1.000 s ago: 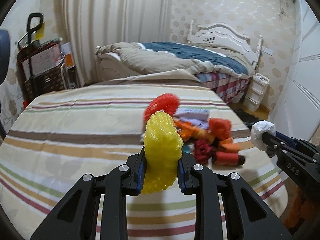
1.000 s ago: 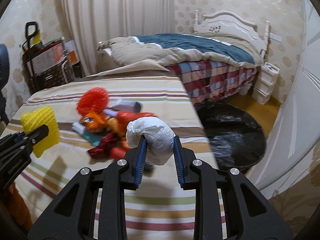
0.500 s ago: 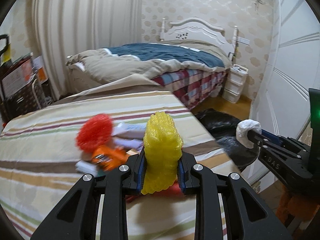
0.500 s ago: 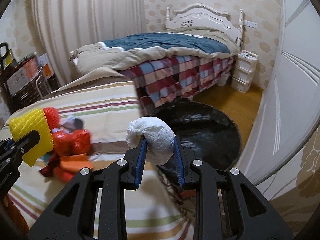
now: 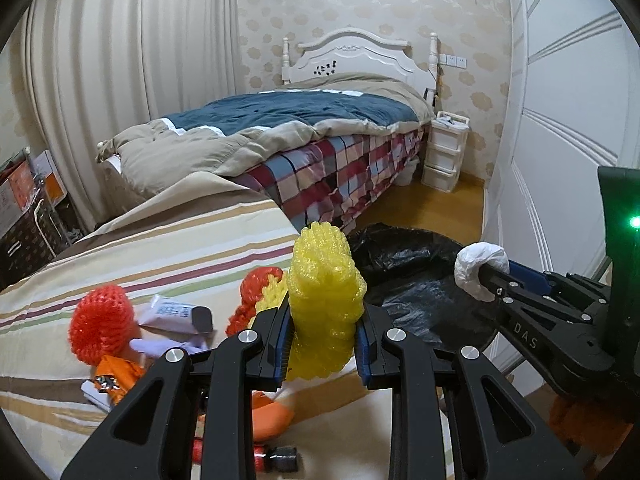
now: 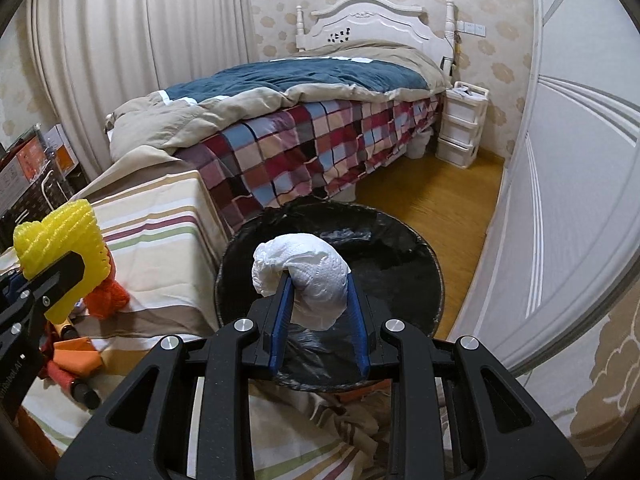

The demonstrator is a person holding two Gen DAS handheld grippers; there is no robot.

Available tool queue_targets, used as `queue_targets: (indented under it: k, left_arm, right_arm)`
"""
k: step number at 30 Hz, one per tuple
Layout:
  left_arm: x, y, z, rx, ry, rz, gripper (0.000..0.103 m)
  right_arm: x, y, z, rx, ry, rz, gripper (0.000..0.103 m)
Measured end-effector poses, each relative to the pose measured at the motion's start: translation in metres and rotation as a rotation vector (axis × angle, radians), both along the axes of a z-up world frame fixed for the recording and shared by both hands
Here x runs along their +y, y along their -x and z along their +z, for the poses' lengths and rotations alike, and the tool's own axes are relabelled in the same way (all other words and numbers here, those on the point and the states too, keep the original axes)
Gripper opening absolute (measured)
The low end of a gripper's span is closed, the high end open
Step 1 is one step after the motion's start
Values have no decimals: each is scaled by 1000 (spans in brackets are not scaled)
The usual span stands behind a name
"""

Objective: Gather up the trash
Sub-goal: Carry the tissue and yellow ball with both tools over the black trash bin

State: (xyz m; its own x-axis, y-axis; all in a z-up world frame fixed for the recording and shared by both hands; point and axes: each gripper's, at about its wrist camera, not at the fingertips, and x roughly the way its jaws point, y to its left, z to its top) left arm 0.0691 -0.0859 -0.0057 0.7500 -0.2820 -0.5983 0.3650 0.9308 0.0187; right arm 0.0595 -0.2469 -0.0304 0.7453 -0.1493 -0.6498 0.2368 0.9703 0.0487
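My right claw clamped the white paper wad over the black-lined bin; my left claw gripped the yellow foam net beside it.

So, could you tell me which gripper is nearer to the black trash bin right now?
Right. The right gripper, shut on the white tissue wad, hangs over the black trash bin. The left gripper, holding the yellow foam net, is over the striped table beside it.
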Motion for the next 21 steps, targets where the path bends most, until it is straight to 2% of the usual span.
queue_targets:
  k: [6,21]
  left_arm:
    - [-5,-4,-3,-8,-22,5,27]
    - [12,1,6,-23,-4,44,26]
  right_arm:
    - [-7,-3,-3,3,-17,-3,26]
    - [6,-5,-4,3,-35,22,26]
